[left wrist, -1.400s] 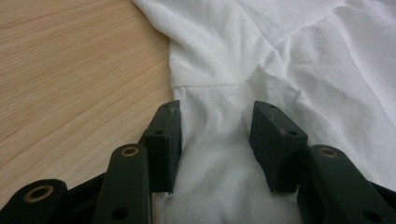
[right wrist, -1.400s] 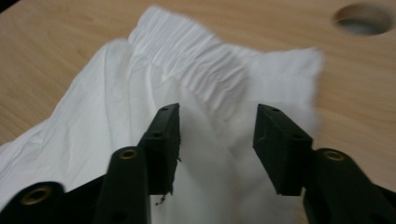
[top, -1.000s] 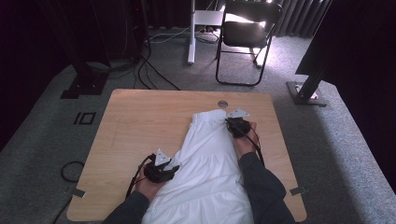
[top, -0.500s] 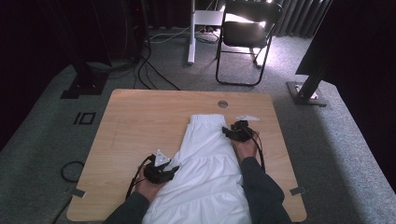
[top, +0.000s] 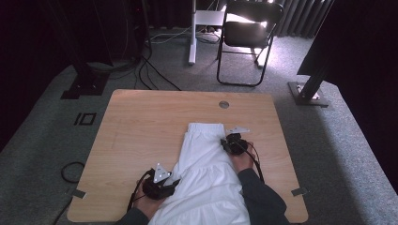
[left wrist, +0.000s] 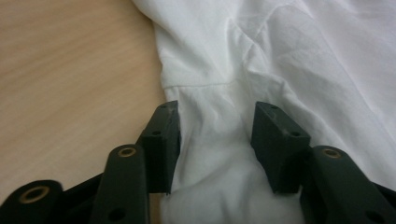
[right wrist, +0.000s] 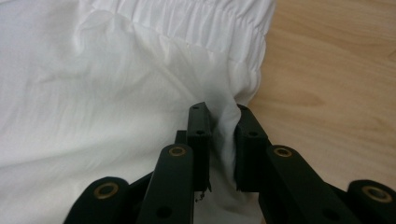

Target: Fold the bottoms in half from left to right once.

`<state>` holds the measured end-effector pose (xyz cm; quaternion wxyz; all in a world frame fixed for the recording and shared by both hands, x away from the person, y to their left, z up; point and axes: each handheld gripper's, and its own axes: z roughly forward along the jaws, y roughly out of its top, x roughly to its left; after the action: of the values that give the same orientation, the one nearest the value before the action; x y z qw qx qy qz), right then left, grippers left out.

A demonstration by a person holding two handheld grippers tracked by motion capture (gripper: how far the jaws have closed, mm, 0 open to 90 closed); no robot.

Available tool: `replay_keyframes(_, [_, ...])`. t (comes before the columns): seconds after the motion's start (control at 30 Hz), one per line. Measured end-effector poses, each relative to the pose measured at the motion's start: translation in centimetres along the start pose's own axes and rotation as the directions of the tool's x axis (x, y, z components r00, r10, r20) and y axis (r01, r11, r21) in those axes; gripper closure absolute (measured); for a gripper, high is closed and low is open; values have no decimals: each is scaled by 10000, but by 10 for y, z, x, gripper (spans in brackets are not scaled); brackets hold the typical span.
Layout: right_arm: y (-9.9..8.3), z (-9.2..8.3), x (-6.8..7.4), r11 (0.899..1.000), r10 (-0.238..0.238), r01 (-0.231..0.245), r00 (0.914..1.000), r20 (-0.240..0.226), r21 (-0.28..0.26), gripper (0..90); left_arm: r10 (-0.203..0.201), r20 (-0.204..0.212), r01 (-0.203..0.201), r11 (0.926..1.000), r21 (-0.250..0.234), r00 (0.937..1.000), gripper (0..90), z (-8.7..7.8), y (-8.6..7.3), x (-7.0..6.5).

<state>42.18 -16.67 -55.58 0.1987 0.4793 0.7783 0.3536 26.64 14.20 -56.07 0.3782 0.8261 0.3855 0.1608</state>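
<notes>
White garment held at two side edges, its long axis running 12 to 6 on the tabletop

The white garment (top: 206,173) lies lengthwise on the tabletop (top: 141,126), its gathered waistband (top: 205,127) at the 12 o'clock end and the wide hem spilling past the near edge at 6. The right gripper (top: 226,144) sits at the 3 o'clock edge just below the waistband; its jaws have just been closing and pinch a fold of cloth. The left gripper (top: 172,183) sits at the 9 o'clock edge, much nearer the hem; its jaws stand half spread with bunched cloth between them. The right hand (top: 244,159) is the nearer to the waistband.
</notes>
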Motion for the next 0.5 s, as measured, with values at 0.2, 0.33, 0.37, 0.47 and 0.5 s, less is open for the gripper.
replay_keyframes(0.2, [-2,0,-2,9999,65,-68,9997,-224,-135,796,-320,-338,307,9988,-386,9989,437,-9,33,27])
replay_keyframes(0.33, [-2,0,-2,9998,106,-110,9995,-281,-144,807,-61,-502,23,9972,-752,9987,399,3,79,48])
replay_keyframes(0.37, [-2,0,-2,9998,104,-109,9995,-286,-147,807,-158,-384,128,9969,-770,9991,395,10,90,53])
replay_keyframes(0.47, [-2,1,-3,9998,151,-156,9994,-323,-157,810,-557,-84,552,9970,-550,9984,383,48,117,65])
replay_keyframes(0.5, [-2,1,-3,9998,151,-156,9994,-323,-157,810,-557,-84,552,9970,-550,9984,388,48,117,65])
